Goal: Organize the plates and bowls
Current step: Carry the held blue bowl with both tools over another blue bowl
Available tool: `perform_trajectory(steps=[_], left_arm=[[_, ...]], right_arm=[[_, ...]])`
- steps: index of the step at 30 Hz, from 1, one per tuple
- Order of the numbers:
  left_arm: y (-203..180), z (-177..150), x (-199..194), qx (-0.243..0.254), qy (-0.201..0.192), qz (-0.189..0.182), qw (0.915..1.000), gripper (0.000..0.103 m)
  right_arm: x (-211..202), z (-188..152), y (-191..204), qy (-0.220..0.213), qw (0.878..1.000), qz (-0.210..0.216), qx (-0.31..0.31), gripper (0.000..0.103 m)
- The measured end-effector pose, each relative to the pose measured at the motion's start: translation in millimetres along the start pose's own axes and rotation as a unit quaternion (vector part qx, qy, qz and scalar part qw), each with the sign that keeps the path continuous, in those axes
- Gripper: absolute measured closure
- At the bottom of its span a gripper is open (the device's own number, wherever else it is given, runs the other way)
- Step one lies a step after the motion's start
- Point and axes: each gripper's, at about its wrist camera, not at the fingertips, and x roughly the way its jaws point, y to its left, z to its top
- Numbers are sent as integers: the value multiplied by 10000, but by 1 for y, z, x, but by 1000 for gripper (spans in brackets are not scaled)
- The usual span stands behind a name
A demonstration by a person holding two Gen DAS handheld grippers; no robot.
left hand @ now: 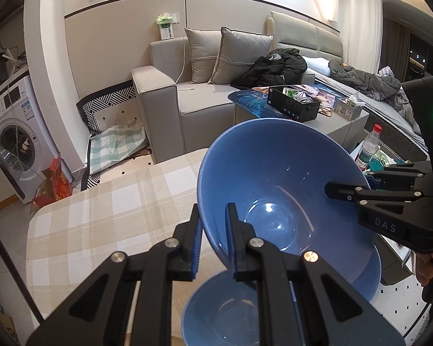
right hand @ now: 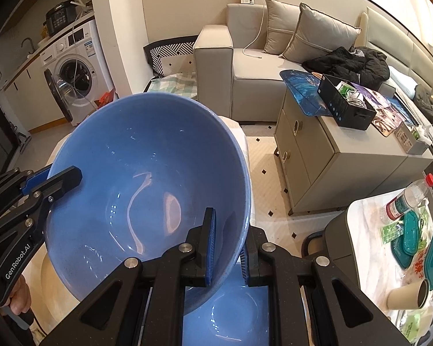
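Observation:
A large blue bowl (left hand: 280, 190) is held tilted in the air by both grippers. My left gripper (left hand: 213, 230) is shut on its near-left rim. My right gripper (left hand: 343, 193) is shut on the opposite rim. In the right wrist view the same bowl (right hand: 135, 178) fills the middle, with my right gripper (right hand: 231, 245) clamped on its right rim and the left gripper (right hand: 63, 178) on its left rim. A second blue bowl (left hand: 225, 311) sits upright right below the held one; it also shows in the right wrist view (right hand: 231, 308).
A checked tablecloth (left hand: 101, 216) covers the table under the bowls. A grey sofa (left hand: 170, 95) and a low cabinet (right hand: 326, 155) with a black box stand beyond. A side table (right hand: 395, 253) at the right holds a bottle, teal lids and a paper cup.

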Motion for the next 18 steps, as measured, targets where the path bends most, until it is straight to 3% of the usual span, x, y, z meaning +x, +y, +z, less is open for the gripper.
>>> perform_trajectory(steps=[18], left_arm=[[8, -22, -20, -82, 50, 62, 9999, 90]], right_arm=[[-11, -11, 20, 66, 9997, 43, -232, 88]])
